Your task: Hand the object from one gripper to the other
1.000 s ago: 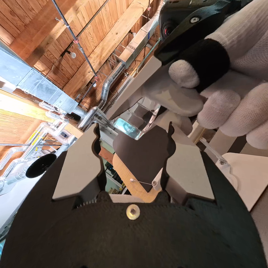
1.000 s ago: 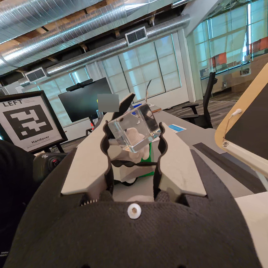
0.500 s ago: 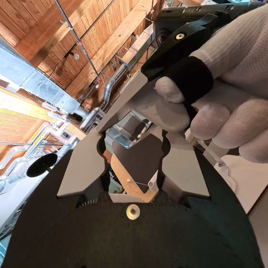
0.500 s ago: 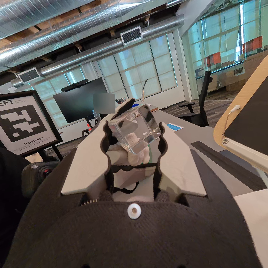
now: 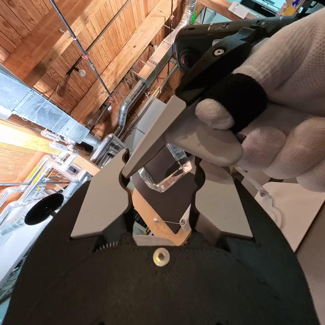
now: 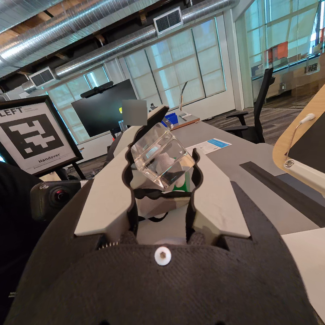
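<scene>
Clear cube (image 6: pixel 161 154), framed sign (image 6: pixel 33 139) possibly behind

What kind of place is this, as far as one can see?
Probably an open office or lab in a loft-style building: grey desks, a black office chair, a large dark screen, and bare metal ducts overhead.

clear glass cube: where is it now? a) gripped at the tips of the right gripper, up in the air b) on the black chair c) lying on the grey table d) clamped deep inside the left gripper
a: in the right wrist view the clear glass cube sits tilted between the right gripper fingertips, above the grey table; the left gripper is open around it.
</scene>
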Motion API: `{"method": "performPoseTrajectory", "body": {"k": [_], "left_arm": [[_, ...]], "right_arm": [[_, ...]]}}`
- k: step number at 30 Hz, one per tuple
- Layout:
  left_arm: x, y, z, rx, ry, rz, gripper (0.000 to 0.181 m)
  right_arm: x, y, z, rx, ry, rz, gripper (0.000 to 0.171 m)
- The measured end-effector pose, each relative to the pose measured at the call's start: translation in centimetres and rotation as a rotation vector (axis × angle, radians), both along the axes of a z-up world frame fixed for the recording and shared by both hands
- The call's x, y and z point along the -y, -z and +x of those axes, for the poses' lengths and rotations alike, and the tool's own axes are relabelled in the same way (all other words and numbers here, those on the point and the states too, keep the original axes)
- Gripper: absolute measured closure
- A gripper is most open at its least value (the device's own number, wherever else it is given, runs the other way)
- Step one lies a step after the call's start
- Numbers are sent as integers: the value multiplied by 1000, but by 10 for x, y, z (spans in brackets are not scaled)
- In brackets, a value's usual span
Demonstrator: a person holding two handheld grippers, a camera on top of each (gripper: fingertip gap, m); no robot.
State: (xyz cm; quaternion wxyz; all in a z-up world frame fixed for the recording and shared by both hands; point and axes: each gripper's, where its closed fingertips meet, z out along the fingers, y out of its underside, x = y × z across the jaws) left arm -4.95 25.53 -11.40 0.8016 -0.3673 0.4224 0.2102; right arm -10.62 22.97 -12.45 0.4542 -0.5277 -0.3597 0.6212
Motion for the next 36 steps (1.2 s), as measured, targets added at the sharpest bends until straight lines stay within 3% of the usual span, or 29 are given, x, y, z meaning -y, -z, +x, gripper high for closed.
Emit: {"method": "performPoseTrajectory", "body": {"k": [9,33,36], "left_arm": [[3,4,2,-45,11,3,118],[3,10,6,-79,37,-48,109],[4,13,9,-101,36,-42,114]], "right_arm": [[4,10,0,63,-39,-3,106],[12,16,11,154,-104,-9,107],[12,17,12,164,-107,-9,107]]}}
